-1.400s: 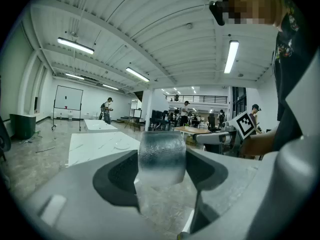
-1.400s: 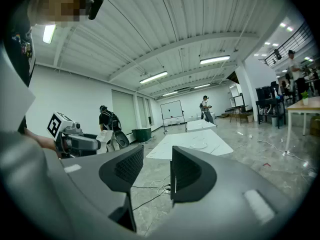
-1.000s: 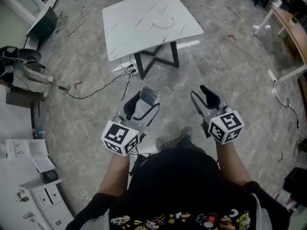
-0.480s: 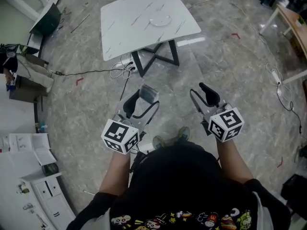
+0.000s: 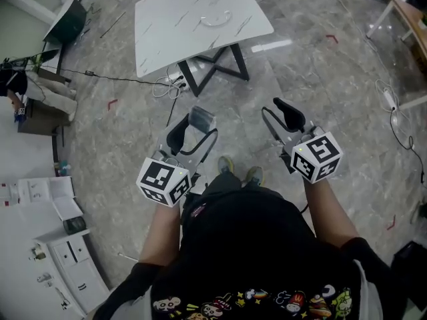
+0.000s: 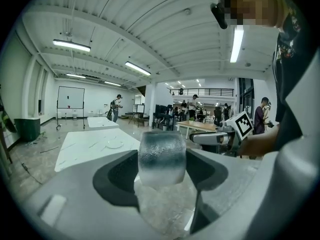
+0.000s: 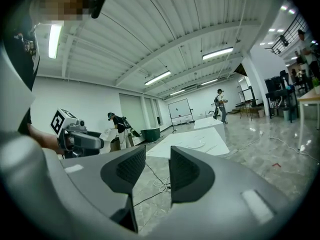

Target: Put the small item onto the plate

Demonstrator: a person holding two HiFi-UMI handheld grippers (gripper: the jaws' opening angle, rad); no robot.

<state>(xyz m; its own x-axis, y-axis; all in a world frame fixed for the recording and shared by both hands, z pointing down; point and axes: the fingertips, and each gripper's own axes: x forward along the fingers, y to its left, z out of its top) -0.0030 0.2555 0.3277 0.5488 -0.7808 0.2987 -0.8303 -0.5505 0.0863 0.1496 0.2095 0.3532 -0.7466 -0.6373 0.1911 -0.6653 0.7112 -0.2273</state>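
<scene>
A small frosted translucent cylinder sits between the jaws of my left gripper, which is shut on it at waist height over the floor. The white plate lies on a white marble table well ahead of both grippers. My right gripper is level with the left one. Its jaws stand a narrow gap apart with nothing between them.
Cables and a power strip lie on the grey floor under the table's black legs. White cabinets stand at the lower left and a wooden table at the upper right. Several people stand far off.
The table has drifted slightly up and left in the head view and both of the person's shoes now show. Both grippers keep their pose, the left still holding the cylinder.
</scene>
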